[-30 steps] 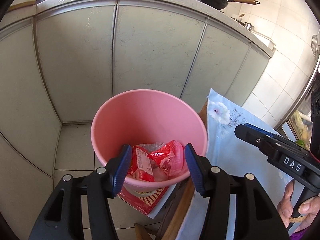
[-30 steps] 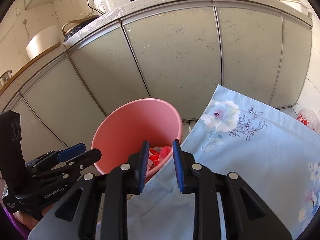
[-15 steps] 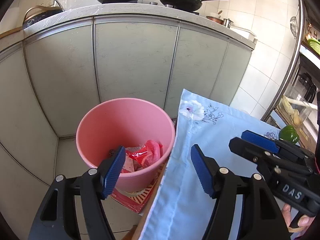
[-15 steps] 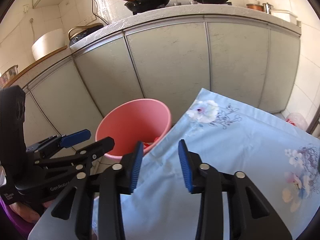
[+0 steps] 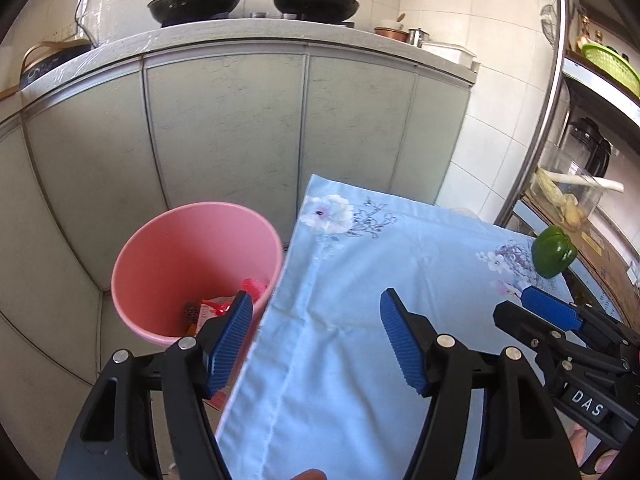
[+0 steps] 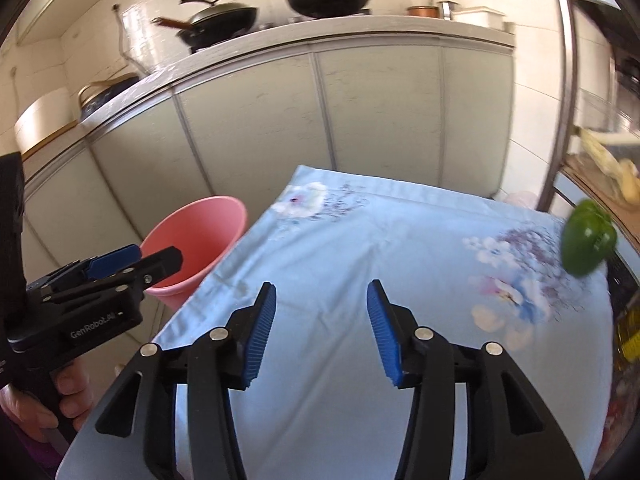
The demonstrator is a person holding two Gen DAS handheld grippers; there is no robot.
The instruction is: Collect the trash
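Left wrist view: left gripper point(image 5: 316, 338) spread wide, nothing between the blue ribbed pads point(image 5: 230, 336), poised above the near left edge of a table draped in a pale blue flowered cloth point(image 5: 360, 320). Pink bin point(image 5: 192, 240) on the floor just beside the table's left edge, in front of grey-green cabinet doors point(image 5: 240, 128). Red and white wrappers point(image 5: 218, 306) at the bottom of the bin, partly hidden behind the left finger. Green bell pepper point(image 5: 554, 252) at the cloth's far right edge. Right gripper point(image 5: 552, 312) entering from the right, its opening not readable from this angle. Two dark pans point(image 5: 316, 2) up on the counter.

Right wrist view, somewhat blurred: right gripper point(image 6: 322, 330) wide apart and empty over the middle of the cloth point(image 6: 400, 260). Left gripper point(image 6: 128, 264) at the left, tips over the rim of the pink bin point(image 6: 196, 232), a hand point(image 6: 52, 396) around its grip. Trash inside the bin not visible here. Bell pepper point(image 6: 586, 236) at the right edge of the cloth.
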